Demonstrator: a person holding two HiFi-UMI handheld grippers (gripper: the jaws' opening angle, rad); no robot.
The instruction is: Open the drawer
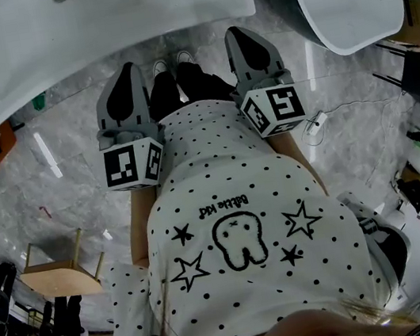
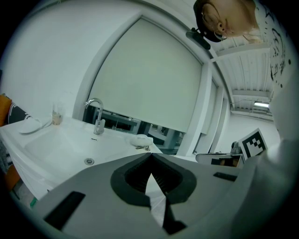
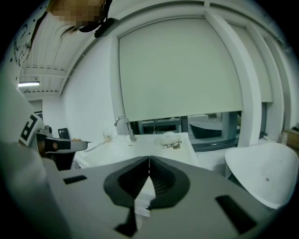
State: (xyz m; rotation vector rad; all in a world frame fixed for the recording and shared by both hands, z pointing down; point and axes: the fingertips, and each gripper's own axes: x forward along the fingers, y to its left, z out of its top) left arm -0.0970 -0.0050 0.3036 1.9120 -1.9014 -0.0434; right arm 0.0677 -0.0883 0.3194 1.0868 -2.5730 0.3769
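Near to far: both grippers are tucked in tight vs the spotted shirt (image 1: 236,223), pointing fwd and a bit down. Left gripper (image 2: 150,155) has its jaws fully together, nothing between the pads. Right gripper (image 3: 149,158) is the same, closed and empty. Past the tips you see the shoes (image 1: 171,64) on the marble floor (image 1: 61,189), then the white basin (image 1: 167,18) just beyond the toes, w/ the tap (image 2: 96,112) at its back and a big blind (image 3: 177,70) behind that.

The drawer itself? Can't see it in any view tbh. My guess is it sits under the basin's front edge, hidden by the overhang.

Handling-wise, prob a rigid front on runners, so it wants a straight pull toward the body, no twisting. Could be a bit heavy or sticky at the start. Glossy fronts are slippery, so go for a handle or the top lip, near the middle so it doesn't rack sideways. Jaws need opening first.
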